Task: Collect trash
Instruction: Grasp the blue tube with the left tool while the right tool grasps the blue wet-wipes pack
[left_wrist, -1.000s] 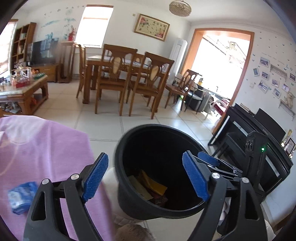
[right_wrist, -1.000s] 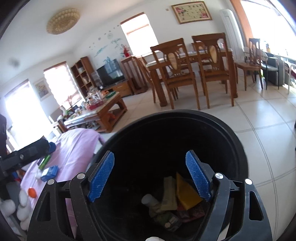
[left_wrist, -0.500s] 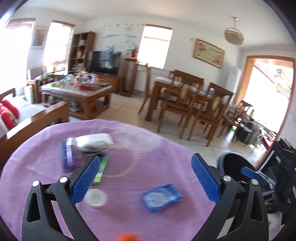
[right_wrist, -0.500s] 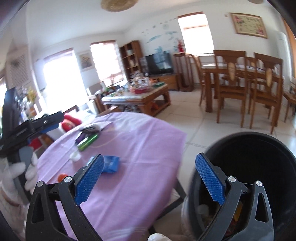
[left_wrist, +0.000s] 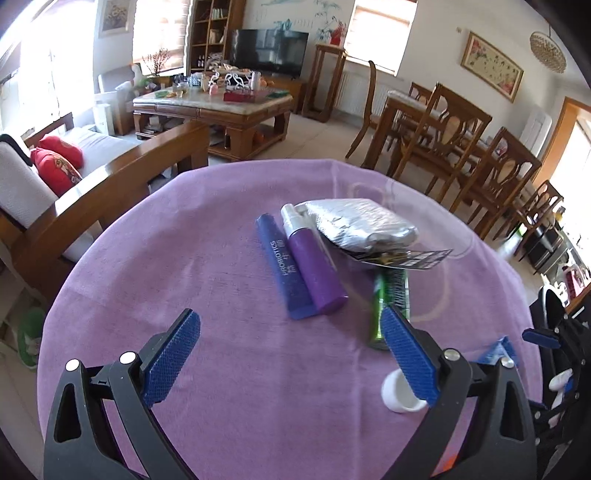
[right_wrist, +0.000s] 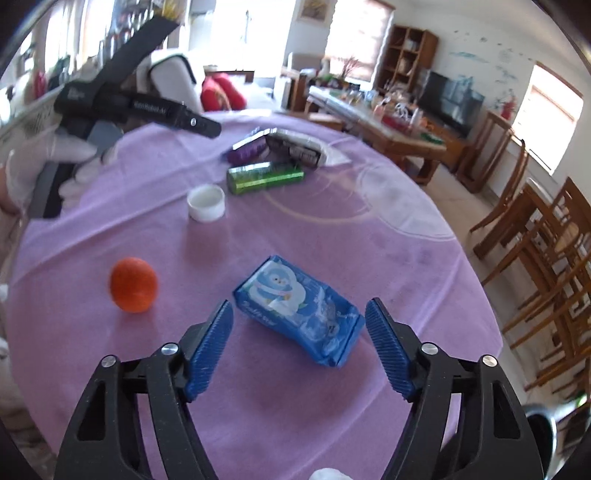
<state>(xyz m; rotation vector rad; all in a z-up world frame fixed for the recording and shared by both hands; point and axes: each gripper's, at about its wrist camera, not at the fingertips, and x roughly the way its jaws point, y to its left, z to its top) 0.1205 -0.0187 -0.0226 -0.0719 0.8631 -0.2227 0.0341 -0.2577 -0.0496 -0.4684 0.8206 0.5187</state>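
Seven loose things lie on the round bench under its lilac cloth (right_wrist: 369, 258). Nearest in the right wrist view is one blue plastic pack of wipes with a penguin print (right_wrist: 299, 310), flat on the cloth. The right gripper (right_wrist: 299, 350) hangs over its near end with blue-padded jaws standing to either side of it; they have just been closing, yet gaps show on both sides and nothing is gripped. Left of the pack sits one small orange ball (right_wrist: 133, 284), apart from it. Farther off stands one white plastic cap (right_wrist: 206, 202), and just beyond that lies one green metallic tube (right_wrist: 264, 177).

From the left wrist view the far cluster shows: one blue box printed PROBIOTICS (left_wrist: 286, 269) touching one purple spray bottle with a white top (left_wrist: 312, 264) at its right, and one crumpled silver foil bag (left_wrist: 360, 223) right of the bottle. The left gripper (left_wrist: 290, 356) is spread wide and empty above bare cloth, near side of the box.
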